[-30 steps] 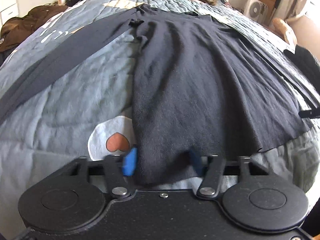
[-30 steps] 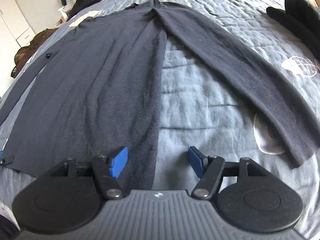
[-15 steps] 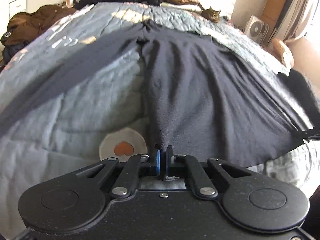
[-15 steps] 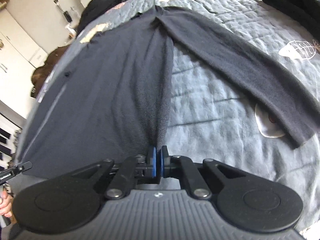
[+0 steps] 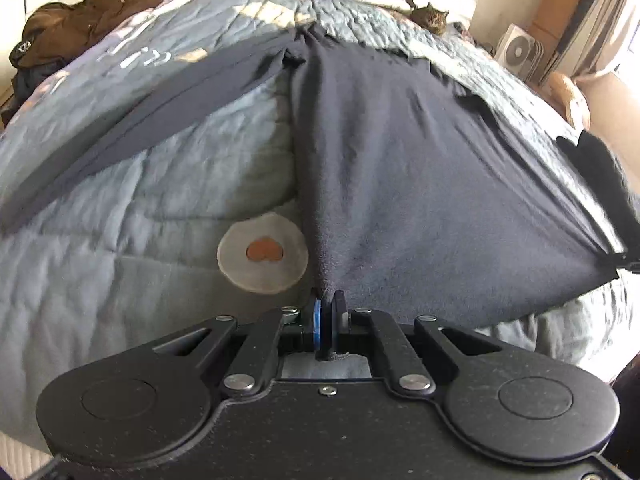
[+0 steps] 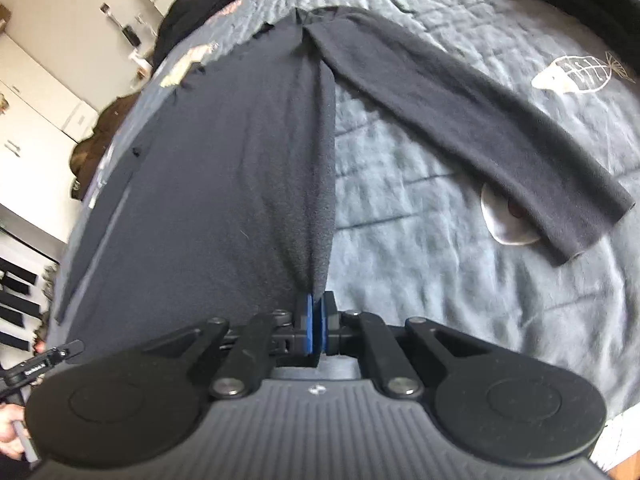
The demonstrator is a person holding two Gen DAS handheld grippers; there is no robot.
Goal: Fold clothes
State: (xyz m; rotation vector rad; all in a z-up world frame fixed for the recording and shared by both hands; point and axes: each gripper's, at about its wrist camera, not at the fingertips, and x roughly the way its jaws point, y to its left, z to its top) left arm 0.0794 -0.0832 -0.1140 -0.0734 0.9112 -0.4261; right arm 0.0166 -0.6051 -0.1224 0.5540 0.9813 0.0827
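Left gripper [image 5: 326,320] clamped on hem corner of dark sweater [image 5: 420,184]; right gripper [image 6: 316,326] clamped on opposite corner; hem raised off grey quilt [image 5: 140,208], sleeves spread

Grey-blue quilted bedspread [image 5: 132,184] below, white round patch with red heart [image 5: 264,254] just left of jaws. Far ahead: tabby cat [image 5: 432,16], brown jacket [image 5: 68,28] far left, white fan [image 5: 518,52] far right. Leaf print [image 6: 576,74] right, white cupboards [image 6: 36,92] left.
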